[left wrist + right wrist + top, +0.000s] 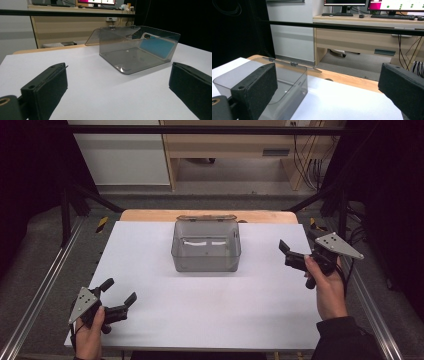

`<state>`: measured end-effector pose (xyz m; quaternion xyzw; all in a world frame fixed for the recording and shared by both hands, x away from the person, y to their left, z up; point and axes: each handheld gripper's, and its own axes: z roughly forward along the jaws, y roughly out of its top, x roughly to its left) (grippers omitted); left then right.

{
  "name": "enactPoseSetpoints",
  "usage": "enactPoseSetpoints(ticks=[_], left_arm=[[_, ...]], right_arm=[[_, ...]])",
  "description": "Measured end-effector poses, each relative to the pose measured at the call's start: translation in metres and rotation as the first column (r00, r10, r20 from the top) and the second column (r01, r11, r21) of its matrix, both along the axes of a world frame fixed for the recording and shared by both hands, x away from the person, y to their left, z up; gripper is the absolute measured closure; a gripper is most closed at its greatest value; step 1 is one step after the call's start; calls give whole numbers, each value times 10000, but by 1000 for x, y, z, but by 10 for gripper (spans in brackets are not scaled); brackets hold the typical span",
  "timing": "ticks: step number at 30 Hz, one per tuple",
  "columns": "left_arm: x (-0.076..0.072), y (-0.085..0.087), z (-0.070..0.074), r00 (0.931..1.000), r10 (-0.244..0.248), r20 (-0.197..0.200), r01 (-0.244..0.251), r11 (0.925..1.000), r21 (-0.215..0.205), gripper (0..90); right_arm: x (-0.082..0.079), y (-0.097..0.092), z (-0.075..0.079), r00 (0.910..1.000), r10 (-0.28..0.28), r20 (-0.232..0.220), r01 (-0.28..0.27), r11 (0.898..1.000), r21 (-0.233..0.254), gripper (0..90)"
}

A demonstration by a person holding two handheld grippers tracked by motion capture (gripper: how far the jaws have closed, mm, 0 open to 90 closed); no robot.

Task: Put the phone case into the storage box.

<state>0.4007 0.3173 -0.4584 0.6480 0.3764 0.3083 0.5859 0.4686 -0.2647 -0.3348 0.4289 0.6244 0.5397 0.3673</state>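
A smoky clear plastic box [206,251] stands at the middle of the white tabletop [210,315], its hinged lid [206,218] swung back behind it. Inside I see nothing solid; a bluish patch [156,46] shows through its far wall, and I cannot tell what it is. My left gripper [120,290] hovers open near the front left corner, well short of the box [136,51], with nothing between its fingers [47,87]. My right gripper [286,254] is open to the right of the box [287,90], level with it and apart from it.
A strip of bare wood [150,215] borders the table's far edge. Metal rails [45,285] run along both sides. A black bar [342,26] crosses behind the table, with a wooden desk [372,32] and monitors beyond it.
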Motion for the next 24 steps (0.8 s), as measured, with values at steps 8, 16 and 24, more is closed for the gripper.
enactPoseSetpoints(ticks=[8,16,24], left_arm=[[0,0,0,10000,-17,2,17,10000,18,16],[0,0,0,10000,-19,4,19,10000,-12,16],[0,-1,0,10000,-67,-10,67,10000,5,16]], right_arm=[[-9,-9,-8,9999,164,-14,-164,9998,-76,31],[-18,-13,-19,9994,351,9,-351,9993,-152,34],[-24,-13,-37,9982,574,-176,-579,9980,-265,31]])
